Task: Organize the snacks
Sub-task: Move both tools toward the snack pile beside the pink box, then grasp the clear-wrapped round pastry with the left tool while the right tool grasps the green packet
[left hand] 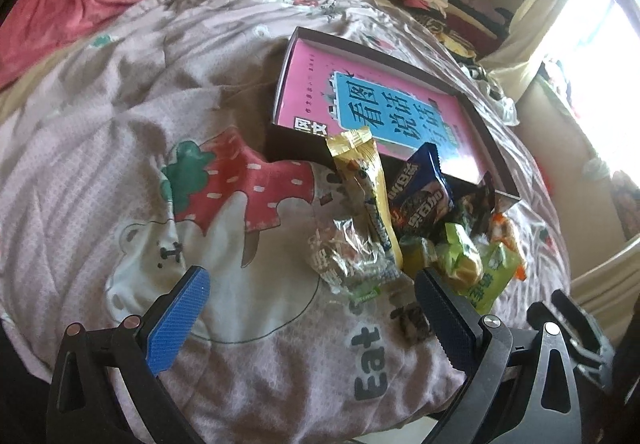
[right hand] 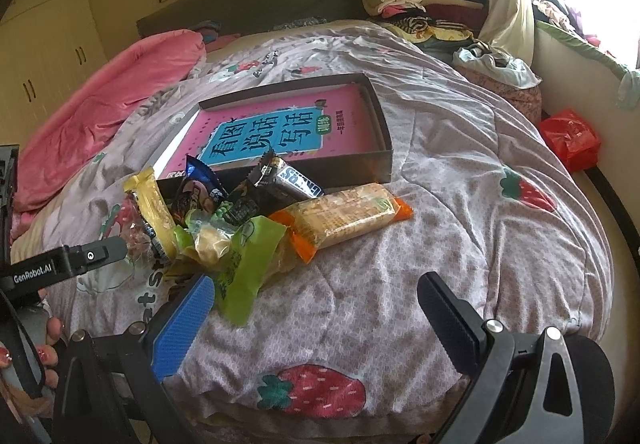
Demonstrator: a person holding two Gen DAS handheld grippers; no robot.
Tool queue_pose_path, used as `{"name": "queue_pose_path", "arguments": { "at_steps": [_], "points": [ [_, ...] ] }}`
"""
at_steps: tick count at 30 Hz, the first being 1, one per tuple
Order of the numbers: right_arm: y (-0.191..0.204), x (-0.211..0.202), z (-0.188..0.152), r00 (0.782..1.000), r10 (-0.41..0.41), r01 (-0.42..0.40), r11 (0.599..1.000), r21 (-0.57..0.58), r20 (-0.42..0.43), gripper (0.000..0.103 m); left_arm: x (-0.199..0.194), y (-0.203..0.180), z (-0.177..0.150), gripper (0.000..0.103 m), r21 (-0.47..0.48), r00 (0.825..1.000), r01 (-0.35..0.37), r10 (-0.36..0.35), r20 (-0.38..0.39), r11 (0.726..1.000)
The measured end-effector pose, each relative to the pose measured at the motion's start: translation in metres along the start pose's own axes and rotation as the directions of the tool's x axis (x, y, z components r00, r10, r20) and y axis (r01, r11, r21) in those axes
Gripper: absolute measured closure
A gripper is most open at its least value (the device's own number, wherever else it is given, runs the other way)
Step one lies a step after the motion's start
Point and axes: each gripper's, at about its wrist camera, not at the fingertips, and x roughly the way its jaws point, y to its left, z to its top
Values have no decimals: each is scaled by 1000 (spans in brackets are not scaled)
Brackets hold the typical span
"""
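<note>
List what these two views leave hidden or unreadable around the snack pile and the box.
- Box: its floor is covered by the pink book in both views.
- Snack pile: the lower packets are buried under the top ones; the count is unclear.
- Black bar: its label is partly hidden in the right view.
- Clear packet: glare blurs its contents in the left view.
- Left gripper, right gripper: both open, their handles cut off by the bottom edge.

Snack pile (right hand: 248, 219) lies on quilt (right hand: 460, 228) before box (right hand: 380, 123).
</note>
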Motion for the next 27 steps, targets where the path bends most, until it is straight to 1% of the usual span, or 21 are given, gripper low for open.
{"name": "queue_pose_path", "arguments": {
  "at_steps": [2,7,10,12,16,19,21,23,25,27],
  "points": [
    [1,1,1,1000,6,-6,1000,1,-2,1,5,3,3,3,-20,1000,20,-20,-17,1000],
    [4,4,2,999,47,-47,999,9,-15,1,15,8,7,11,-44,997,64,-66,-44,997],
    [8,9,4,996,82,-81,997,18,-36,1,18,7,9,22,-43,995,85,-87,-47,995],
    [14,13,4,993,111,-110,994,19,-49,1,20,8,10,31,-39,994,92,-94,-52,995],
    [25,24,5,985,149,-148,989,17,-81,1,25,5,12,38,-31,992,113,-114,-61,993],
    [30,32,6,985,147,-146,989,12,-94,1,26,3,12,41,-19,991,120,-121,-59,993],
    [32,35,7,985,143,-143,990,7,-95,3,28,2,13,43,-13,991,119,-120,-59,993],
    [36,37,9,985,151,-152,988,2,-88,11,30,3,14,45,-10,990,123,-123,-62,992],
    [41,38,11,983,163,-165,986,-15,-82,15,32,4,15,46,-12,989,132,-132,-62,991],
    [46,40,12,985,158,-161,986,-37,-72,19,33,4,15,46,-8,989,134,-134,-62,991]
  ]
}}
